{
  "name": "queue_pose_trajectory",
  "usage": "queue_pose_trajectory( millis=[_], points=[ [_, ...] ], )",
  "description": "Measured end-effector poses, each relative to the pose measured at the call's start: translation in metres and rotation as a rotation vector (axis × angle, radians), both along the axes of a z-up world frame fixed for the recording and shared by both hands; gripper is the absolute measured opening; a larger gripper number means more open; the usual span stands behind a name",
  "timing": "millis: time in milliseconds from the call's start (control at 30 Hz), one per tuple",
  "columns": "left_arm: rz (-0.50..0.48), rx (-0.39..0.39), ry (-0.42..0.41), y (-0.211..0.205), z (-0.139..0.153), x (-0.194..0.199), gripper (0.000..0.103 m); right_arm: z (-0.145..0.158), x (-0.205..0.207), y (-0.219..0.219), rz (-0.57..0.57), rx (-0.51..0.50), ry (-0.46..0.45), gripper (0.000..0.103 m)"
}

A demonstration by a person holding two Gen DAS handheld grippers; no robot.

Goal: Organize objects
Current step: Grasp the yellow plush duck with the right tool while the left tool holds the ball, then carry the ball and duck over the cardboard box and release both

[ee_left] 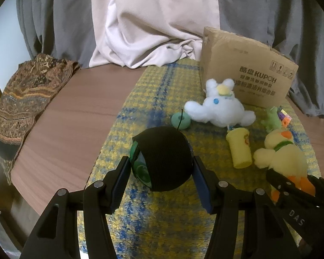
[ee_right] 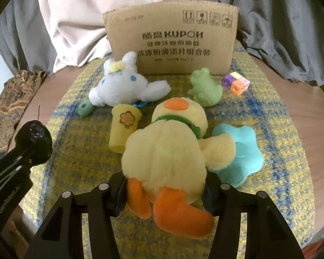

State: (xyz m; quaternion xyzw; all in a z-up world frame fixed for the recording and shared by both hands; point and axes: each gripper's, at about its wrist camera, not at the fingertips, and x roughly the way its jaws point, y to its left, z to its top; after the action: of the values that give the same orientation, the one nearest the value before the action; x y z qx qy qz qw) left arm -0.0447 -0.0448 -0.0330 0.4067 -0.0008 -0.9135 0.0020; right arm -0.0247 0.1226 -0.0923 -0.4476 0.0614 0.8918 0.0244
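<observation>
Gripping now: both grippers are closed on toys over a yellow-and-blue woven mat (ee_right: 75, 157) on a round wooden table (ee_left: 71, 116).
Left gripper (ee_left: 162, 173): its two fingers press on either side of a black ball (ee_left: 164, 158), low in the centre of the left wrist view; a green patch shows on the ball's left side and a thin wire stands up from its top.
Right gripper (ee_right: 164, 185): its jaws are squeezed narrow around the lower body of a yellow plush duck (ee_right: 168, 149), bottom centre of the right wrist view, with the orange feet hanging toward the camera.
Duck's head: it points toward the upper middle of the frame, orange beak up, green collar at the neck.
Cardboard box (ee_right: 172, 43): it stands upright at the far edge of the mat, upper centre of the right wrist view, printed KUPOH.
White plush (ee_right: 123, 86): it lies just in front of the box's left corner.
Green frog (ee_right: 203, 86): it sits right of the white plush, near the box.
Coloured cubes (ee_right: 236, 83): they sit right of the frog.
Yellow cup (ee_right: 124, 127): it lies on its side, touching the duck's left flank.
Teal ring (ee_right: 85, 108): it lies left of the cup.
Teal star (ee_right: 242, 149): it lies flat under the duck's right wing.
Patterned cloth (ee_left: 28, 99): it is draped over the table's left edge.
</observation>
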Motion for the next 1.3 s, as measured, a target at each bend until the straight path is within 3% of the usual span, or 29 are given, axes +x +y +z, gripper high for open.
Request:
queue_pose_trajectory(
  millis=[733, 1067, 1300],
  points=[
    [-0.108, -0.013, 0.168, 0.05, 0.072, -0.016, 0.056, 0.086, 0.011, 0.043, -0.068, 0.055, 0.209, 0.055],
    [-0.137, -0.021, 0.27, 0.068, 0.111, -0.036, 0.056, 0.119, -0.001, 0.058, -0.079, 0.063, 0.29, 0.055],
    [-0.162, -0.013, 0.298, 0.081, 0.126, -0.059, 0.056, 0.139, -0.015, 0.064, -0.075, 0.082, 0.353, 0.055]
  ],
)
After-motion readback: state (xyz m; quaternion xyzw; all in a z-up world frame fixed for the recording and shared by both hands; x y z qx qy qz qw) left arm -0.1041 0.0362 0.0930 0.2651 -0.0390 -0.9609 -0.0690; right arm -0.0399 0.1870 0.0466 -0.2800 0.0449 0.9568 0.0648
